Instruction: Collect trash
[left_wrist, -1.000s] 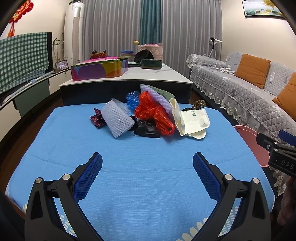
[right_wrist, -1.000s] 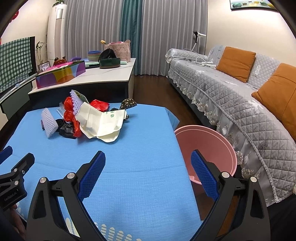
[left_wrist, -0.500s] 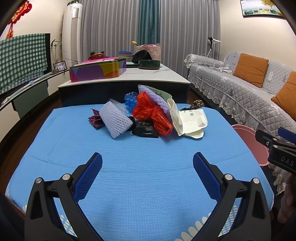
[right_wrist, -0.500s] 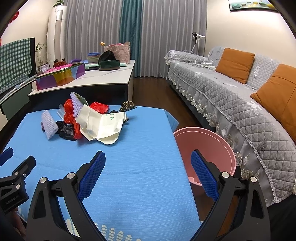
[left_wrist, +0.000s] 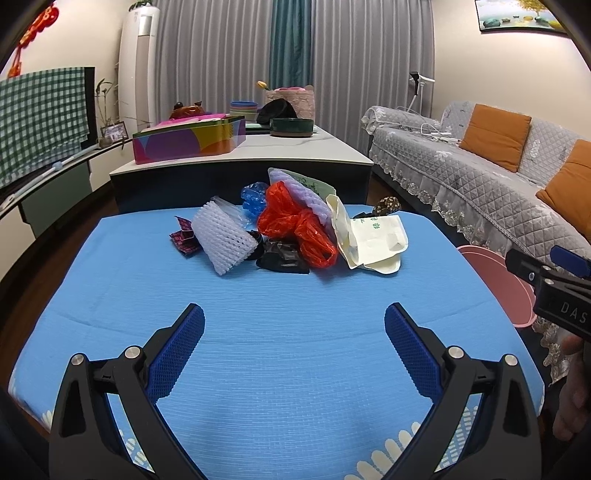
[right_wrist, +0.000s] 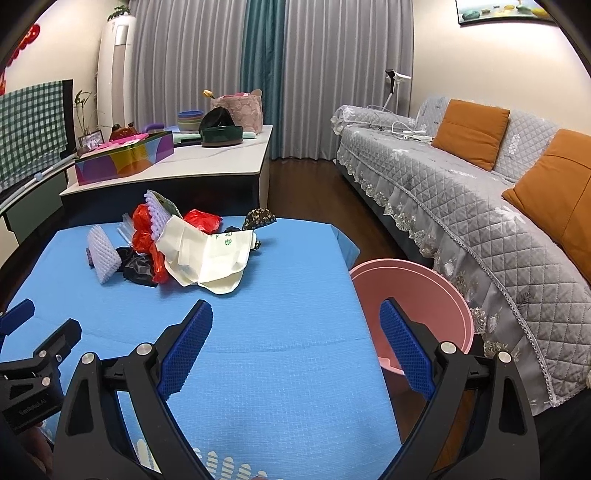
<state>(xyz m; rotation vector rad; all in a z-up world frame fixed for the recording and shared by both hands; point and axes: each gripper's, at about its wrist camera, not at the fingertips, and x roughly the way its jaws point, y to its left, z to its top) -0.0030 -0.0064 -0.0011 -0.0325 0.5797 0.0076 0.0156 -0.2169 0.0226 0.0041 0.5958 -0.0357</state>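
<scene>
Both fingers (left_wrist: 181, 347) of your left gripper (left_wrist: 294, 345) stand spread wide with nothing between them, above the near part of the blue tablecloth (left_wrist: 295, 295). Your right gripper (right_wrist: 295, 338) is likewise spread and empty; one blue pad (right_wrist: 186, 347) sits over the cloth, the other over the pink bin (right_wrist: 417, 295), which stands on the floor just beside the table's right edge.

Readable writing: the letters "DAS" appear on the body of the right gripper as seen at the edge of the left wrist view. Small white lettering on the left gripper's body in the right wrist view is too small to read with certainty. Green characters are printed on the cream food container (left_wrist: 373, 240); you cannot make them out.

The trash pile (left_wrist: 291, 229) lies on the far half of the cloth, well apart from both grippers. Its long axis runs left to right across the table. From left: a dark red wrapper (left_wrist: 183, 240), a white foam net sleeve (left_wrist: 223, 240) lying on its side with its open end toward you, a black bag (left_wrist: 282, 256), a red plastic bag (left_wrist: 295, 225), then the container, lying open at the right end.
</scene>
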